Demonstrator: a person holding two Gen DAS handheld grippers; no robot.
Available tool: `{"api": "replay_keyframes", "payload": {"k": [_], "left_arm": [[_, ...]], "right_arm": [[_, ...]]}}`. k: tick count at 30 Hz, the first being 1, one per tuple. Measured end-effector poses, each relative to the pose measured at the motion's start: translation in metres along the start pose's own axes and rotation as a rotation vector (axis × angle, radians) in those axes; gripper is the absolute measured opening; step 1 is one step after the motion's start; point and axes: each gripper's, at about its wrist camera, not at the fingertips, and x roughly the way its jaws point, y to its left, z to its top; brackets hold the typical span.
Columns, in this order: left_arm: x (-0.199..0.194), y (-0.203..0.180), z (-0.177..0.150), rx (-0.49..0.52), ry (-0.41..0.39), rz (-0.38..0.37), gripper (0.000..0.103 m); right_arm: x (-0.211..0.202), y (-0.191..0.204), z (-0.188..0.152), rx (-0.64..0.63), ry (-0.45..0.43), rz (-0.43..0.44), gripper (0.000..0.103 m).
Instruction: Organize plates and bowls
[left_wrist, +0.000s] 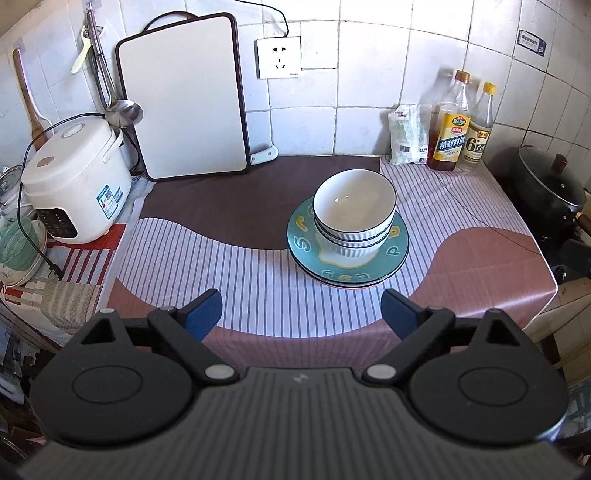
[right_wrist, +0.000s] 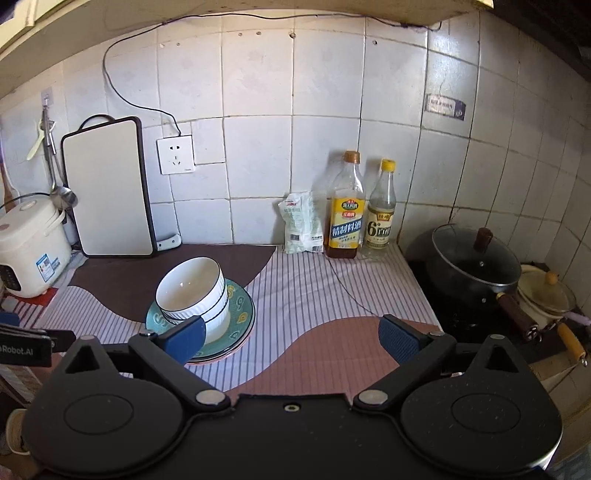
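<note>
A stack of white ribbed bowls (left_wrist: 354, 212) with dark rims sits on a stack of plates, a teal patterned plate (left_wrist: 397, 243) on top, on the striped cloth. The bowls (right_wrist: 192, 291) and the teal plate (right_wrist: 240, 314) also show in the right wrist view, at centre left. My left gripper (left_wrist: 301, 310) is open and empty, near the table's front edge, short of the stack. My right gripper (right_wrist: 291, 338) is open and empty, to the right of the stack; its left finger overlaps the plates in view.
A white rice cooker (left_wrist: 74, 181) stands at the left and a cutting board (left_wrist: 184, 99) leans on the tiled wall. Two bottles (left_wrist: 448, 125) and a white packet (left_wrist: 406, 136) stand at the back right. A black lidded pot (right_wrist: 476, 262) sits on the stove at the right.
</note>
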Motion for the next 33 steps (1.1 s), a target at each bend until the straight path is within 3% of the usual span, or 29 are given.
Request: {"api": "replay_keyframes", "payload": {"k": [14, 33], "left_arm": [[-0.017, -0.012, -0.02, 0.014, -0.093, 0.021, 0.094], [-0.018, -0.014, -0.032, 0.033, -0.131, 0.036, 0.1]], "right_arm": [[-0.017, -0.001, -0.02, 0.003, -0.078, 0.007, 0.101], [-0.015, 0.007, -0.033, 0.001, -0.089, 0.001, 0.101]]}}
